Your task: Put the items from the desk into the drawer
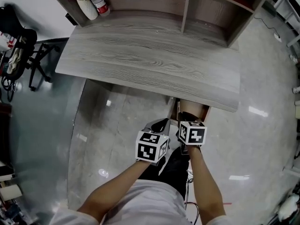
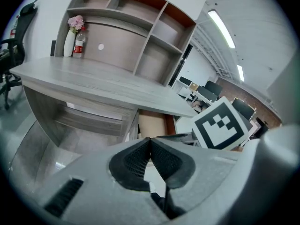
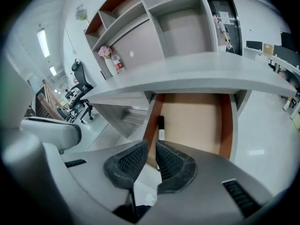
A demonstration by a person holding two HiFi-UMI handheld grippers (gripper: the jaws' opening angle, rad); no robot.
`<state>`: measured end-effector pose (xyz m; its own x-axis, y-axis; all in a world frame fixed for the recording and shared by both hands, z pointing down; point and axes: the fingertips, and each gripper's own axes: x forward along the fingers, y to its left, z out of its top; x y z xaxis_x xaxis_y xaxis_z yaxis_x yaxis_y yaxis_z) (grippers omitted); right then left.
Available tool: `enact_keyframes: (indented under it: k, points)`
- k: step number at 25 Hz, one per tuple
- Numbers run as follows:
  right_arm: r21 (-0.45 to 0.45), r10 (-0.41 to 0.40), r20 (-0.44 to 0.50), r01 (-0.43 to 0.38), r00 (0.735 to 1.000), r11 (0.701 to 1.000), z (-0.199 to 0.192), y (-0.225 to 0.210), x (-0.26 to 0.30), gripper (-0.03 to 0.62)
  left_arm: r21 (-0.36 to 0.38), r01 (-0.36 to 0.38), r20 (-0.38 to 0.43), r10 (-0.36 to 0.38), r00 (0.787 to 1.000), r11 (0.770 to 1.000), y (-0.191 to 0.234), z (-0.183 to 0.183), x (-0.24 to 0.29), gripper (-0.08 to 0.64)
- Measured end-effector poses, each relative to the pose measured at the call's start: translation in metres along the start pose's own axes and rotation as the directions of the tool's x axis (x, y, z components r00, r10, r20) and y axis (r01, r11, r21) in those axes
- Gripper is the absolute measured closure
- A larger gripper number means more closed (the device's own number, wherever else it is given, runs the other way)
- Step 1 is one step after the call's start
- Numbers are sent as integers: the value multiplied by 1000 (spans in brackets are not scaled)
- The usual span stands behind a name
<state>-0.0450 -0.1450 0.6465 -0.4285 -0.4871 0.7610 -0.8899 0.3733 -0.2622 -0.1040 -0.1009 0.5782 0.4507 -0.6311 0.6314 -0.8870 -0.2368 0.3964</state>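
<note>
Closest to the head camera are two bare forearms (image 1: 206,182) reaching forward and down, each carrying a gripper with a cube of square markers on top. I read the left gripper (image 2: 150,142) as closed: in its own view the two ribbed black pads (image 2: 136,161) meet at their tips and nothing sits between them. The right gripper (image 3: 151,148) has its jaws standing a little apart, a narrow gap showing between the pads (image 3: 171,163), and that gap holds nothing. Both grippers hang side by side, close together, just in front of the bench edge and above the pale glossy floor (image 1: 117,121).

Under the right end of the bench (image 1: 154,55) the drawer (image 3: 197,121) is pulled out, its brown bottom in plain sight from the right gripper view. A black pen (image 3: 161,125) with a white band lies inside it, lengthwise, against the left wall of the drawer.

At the back of the bench rises a shelf unit (image 1: 206,13) with open compartments. In its far left corner a white vase (image 1: 87,7) of pink flowers stands upright, with a small bottle (image 1: 100,3) just beside it. A black office chair (image 1: 18,50) stands on the floor, left of the bench.
</note>
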Motion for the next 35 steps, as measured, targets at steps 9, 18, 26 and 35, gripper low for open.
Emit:
enact_keyframes:
  k: [9,18,26,35]
  points:
    - [-71,-11,90,18,996,997,19,19,-70,579,73,41,22,-43,999,996,-35,22,-13,555]
    - [-104,-13,202,34,979,994,44,38,-131,591,202,105,42,-116,992,974,-68,41,-34,557]
    - [-129,-18,288,57,957,990,59,50,-175,591,268,123,80,-149,986,956,-91,59,-56,555]
    - [-92,-31,355,68,934,993,67,52,-199,591,259,113,97,-143,985,959,-95,70,-62,557]
